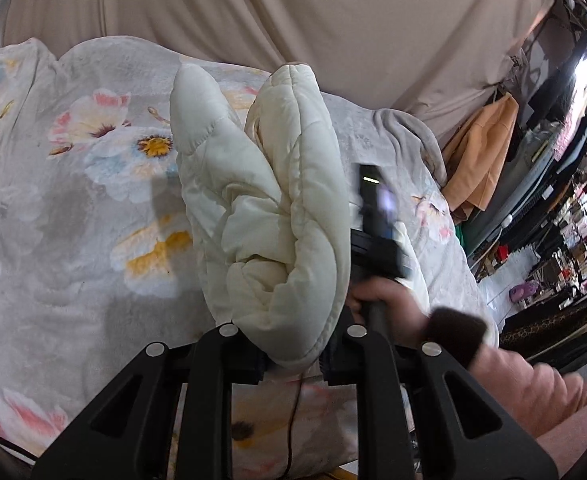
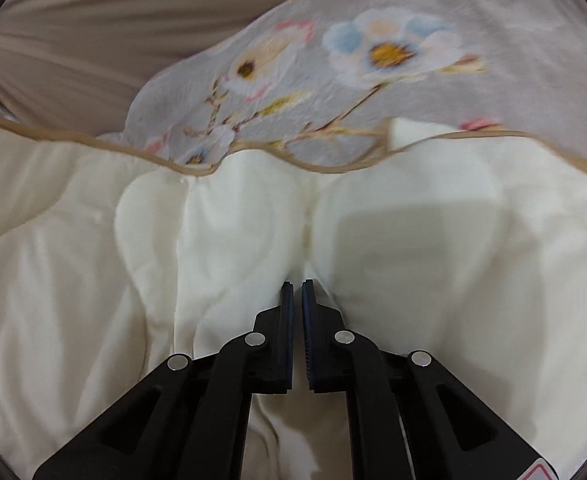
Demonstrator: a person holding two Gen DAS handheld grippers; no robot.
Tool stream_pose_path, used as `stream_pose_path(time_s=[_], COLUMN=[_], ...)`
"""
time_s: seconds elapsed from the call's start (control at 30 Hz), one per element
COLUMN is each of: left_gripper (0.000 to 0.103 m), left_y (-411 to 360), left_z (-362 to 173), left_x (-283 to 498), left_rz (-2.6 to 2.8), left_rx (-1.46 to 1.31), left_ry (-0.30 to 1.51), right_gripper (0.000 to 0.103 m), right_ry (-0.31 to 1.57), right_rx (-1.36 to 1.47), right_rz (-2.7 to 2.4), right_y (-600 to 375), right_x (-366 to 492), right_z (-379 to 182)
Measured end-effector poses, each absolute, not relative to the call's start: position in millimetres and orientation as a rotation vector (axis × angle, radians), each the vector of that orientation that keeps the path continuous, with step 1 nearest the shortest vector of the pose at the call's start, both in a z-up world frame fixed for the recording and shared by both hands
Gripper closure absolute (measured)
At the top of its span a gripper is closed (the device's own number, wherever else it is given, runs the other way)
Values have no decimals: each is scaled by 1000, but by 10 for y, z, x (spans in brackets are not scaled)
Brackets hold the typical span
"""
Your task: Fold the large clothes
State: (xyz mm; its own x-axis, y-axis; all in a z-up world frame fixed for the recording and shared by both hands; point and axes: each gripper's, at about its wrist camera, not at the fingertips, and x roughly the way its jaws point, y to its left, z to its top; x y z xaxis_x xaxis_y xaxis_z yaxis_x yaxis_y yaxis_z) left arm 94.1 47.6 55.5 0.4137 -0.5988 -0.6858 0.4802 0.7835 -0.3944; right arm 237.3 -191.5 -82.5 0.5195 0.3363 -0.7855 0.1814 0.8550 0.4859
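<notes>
A cream quilted garment (image 1: pixel 277 208) stands bunched in a thick upright roll, with my left gripper (image 1: pixel 293 360) shut on its lower end above the bed. In the right wrist view the same cream garment (image 2: pixel 413 240) fills the lower frame, its tan-trimmed edge (image 2: pixel 293 166) running across. My right gripper (image 2: pixel 297 286) is shut, pinching a crease of this fabric at its tips. The person's hand (image 1: pixel 385 304) on the right gripper's handle shows, blurred, just right of the roll.
A grey floral blanket (image 1: pixel 73 184) covers the bed under the garment. Beige drapery (image 1: pixel 293 12) hangs behind it. An orange cloth (image 1: pixel 481 152) hangs at the bed's right end, beside cluttered shelves (image 1: pixel 573 232). A pink sleeve (image 1: pixel 533 396) is at lower right.
</notes>
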Motion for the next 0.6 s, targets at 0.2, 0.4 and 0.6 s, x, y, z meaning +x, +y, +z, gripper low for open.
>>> stream_pose_path(time_s=[0.2,0.4,0.6], left_gripper=[86,86,86], left_y=[268,-91,-543], left_z=[564,650,601], left_x=[940,878,802], left_rz=[-729,-820,-893], left_rx=[-108,-72,-24], left_ry=[920,904,925], right_gripper=[98,97,97], right_ry=[1033,880,1011], right_rx=[562,609,650], right_rz=[156,190,221], right_y=[-1798,-2351,-2171], right_x=[2571,1510,668], right_z=[-907,-406,-860])
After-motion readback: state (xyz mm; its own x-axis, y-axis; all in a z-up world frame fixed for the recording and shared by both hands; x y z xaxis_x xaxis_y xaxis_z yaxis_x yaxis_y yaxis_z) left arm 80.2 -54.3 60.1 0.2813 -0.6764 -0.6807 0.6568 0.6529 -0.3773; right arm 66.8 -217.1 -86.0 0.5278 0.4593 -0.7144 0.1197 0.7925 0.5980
